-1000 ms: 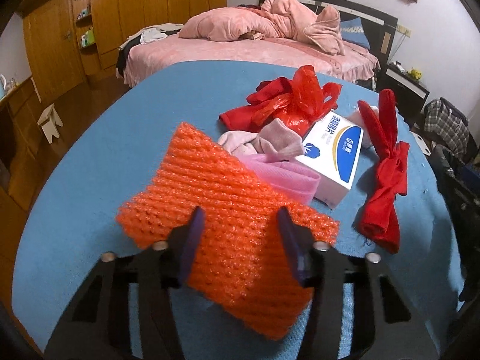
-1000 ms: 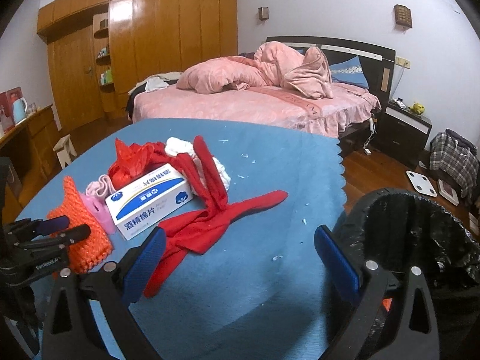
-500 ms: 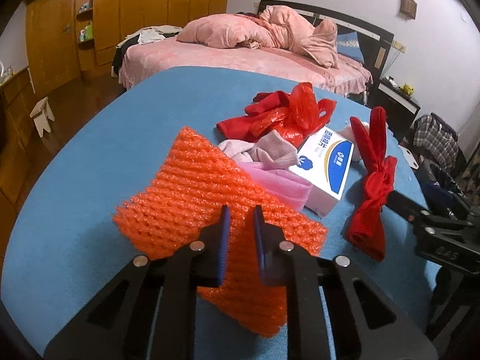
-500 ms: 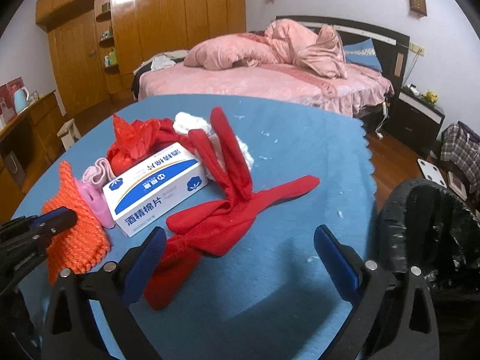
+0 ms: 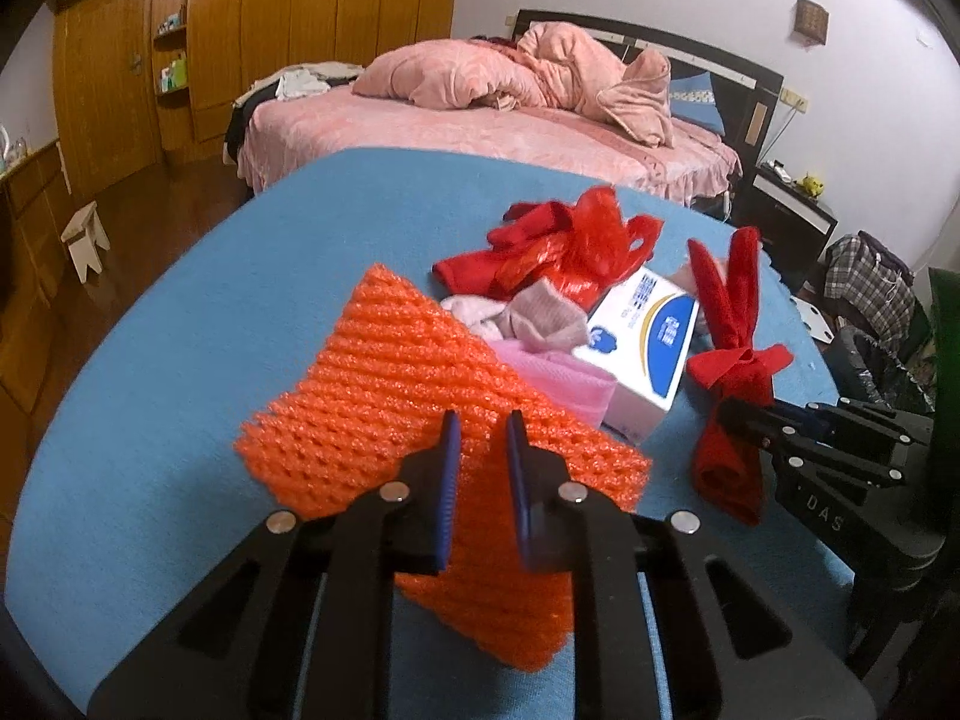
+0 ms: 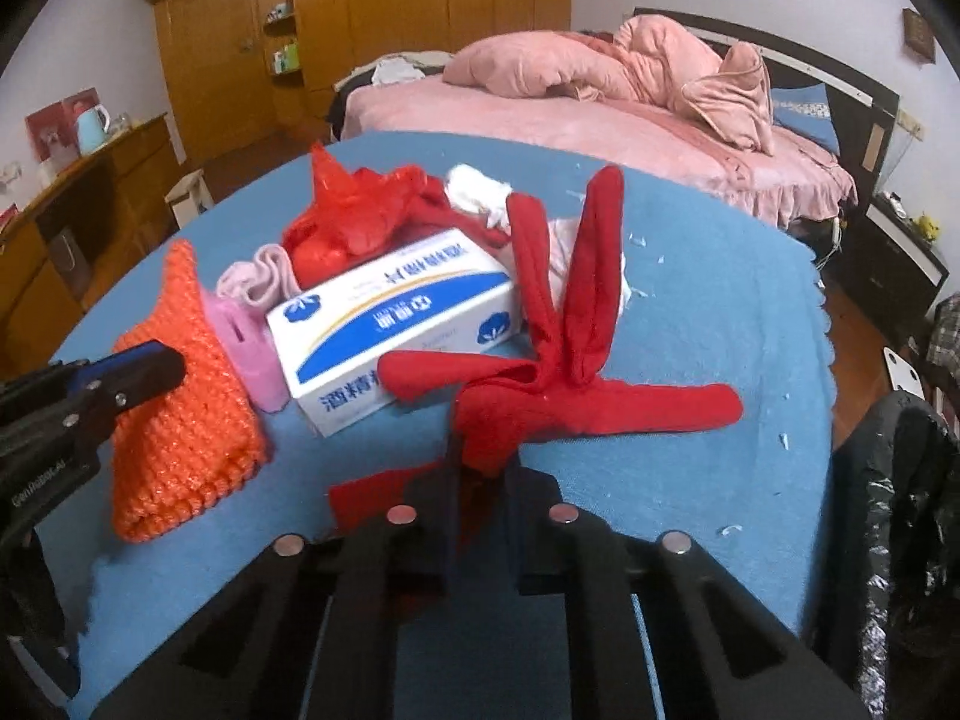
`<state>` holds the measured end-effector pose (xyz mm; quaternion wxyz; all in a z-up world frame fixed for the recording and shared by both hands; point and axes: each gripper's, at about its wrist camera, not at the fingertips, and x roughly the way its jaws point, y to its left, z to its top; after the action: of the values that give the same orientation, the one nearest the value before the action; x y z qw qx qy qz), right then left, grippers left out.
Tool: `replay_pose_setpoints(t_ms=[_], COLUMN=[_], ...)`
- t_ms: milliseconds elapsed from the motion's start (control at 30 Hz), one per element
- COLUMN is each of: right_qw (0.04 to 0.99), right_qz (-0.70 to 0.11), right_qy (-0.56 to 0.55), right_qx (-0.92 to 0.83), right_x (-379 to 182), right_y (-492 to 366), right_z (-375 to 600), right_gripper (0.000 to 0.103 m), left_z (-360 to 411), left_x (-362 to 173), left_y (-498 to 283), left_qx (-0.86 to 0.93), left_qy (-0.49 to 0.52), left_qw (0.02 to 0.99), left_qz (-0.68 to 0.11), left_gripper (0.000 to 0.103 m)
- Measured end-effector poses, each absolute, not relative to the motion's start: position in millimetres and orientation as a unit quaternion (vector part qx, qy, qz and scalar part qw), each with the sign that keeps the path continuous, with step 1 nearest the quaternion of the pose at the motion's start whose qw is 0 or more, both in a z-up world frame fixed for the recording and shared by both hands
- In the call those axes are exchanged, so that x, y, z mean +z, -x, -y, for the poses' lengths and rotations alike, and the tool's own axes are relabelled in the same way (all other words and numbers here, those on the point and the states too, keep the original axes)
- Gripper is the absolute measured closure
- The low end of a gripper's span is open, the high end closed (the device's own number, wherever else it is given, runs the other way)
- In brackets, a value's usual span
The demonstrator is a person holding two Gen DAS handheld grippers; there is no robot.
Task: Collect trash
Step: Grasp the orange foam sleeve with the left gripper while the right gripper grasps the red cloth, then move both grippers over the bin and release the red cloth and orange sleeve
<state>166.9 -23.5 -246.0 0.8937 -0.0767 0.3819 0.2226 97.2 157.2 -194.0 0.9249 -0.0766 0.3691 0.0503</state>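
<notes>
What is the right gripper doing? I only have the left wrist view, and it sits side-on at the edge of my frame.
Observer: The right gripper has just closed its fingers; a fold of the red cloth is pinched between them.
Operator: Anything past the cloth that I can't see?
Observer: One red strip lies flat, pointing toward the black bin bag.
Operator: Any loose trash left?
Observer: Small white scraps dot the blue tablecloth beyond the cloth.
</notes>
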Motion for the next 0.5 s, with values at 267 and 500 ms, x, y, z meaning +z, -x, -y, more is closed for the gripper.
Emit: replay_pose_setpoints(t_ms=[267,500], right_qw=[0.908,0.918], right_qz=[-0.357,-0.332], right_qy=[0.048,0.035], right_qx=[0.216,0.215], right_x=[-220.6,-199.3], right_y=[-158.1,-154.9], right_z=[44.5,60.1], right_gripper=[0.091,0.091], left_z=[-146.0,-130.3], left_x=[-165.6,-141.0], left_y=[-89.9,-88.0], left_qx=[0.04,0.02], left_qy=[0.067,0.06], left_qw=[0.939,0.951], left_qz=[-0.336,-0.304], left_gripper=[0.089,0.089])
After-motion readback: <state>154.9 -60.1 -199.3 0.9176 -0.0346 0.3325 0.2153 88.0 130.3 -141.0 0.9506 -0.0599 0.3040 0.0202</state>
